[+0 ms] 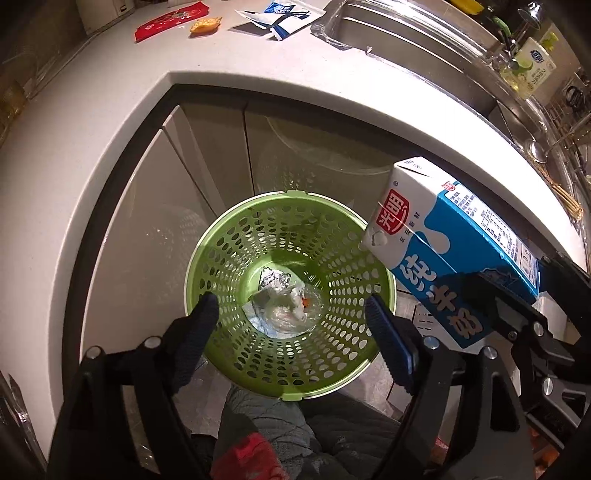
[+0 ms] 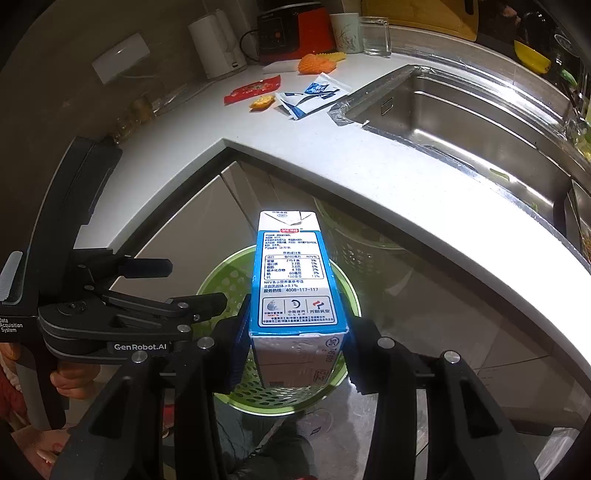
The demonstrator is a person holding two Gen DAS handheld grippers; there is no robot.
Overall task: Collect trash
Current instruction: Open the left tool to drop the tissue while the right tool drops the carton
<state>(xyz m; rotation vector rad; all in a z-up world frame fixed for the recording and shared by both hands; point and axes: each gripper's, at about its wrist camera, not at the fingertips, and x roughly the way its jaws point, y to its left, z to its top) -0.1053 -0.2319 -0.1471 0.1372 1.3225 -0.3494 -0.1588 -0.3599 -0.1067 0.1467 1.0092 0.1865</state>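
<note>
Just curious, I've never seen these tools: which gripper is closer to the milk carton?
Right. The right gripper is clamped on the milk carton, holding it above the green basket. The left gripper hangs open beside it, empty.

We see a stainless steel sink [image 2: 461,122] set into the pale countertop [image 2: 369,166], a white electric kettle [image 2: 218,44] beside a red-and-black appliance [image 2: 295,33], and glossy beige cabinet doors [image 1: 155,206] below.
</note>
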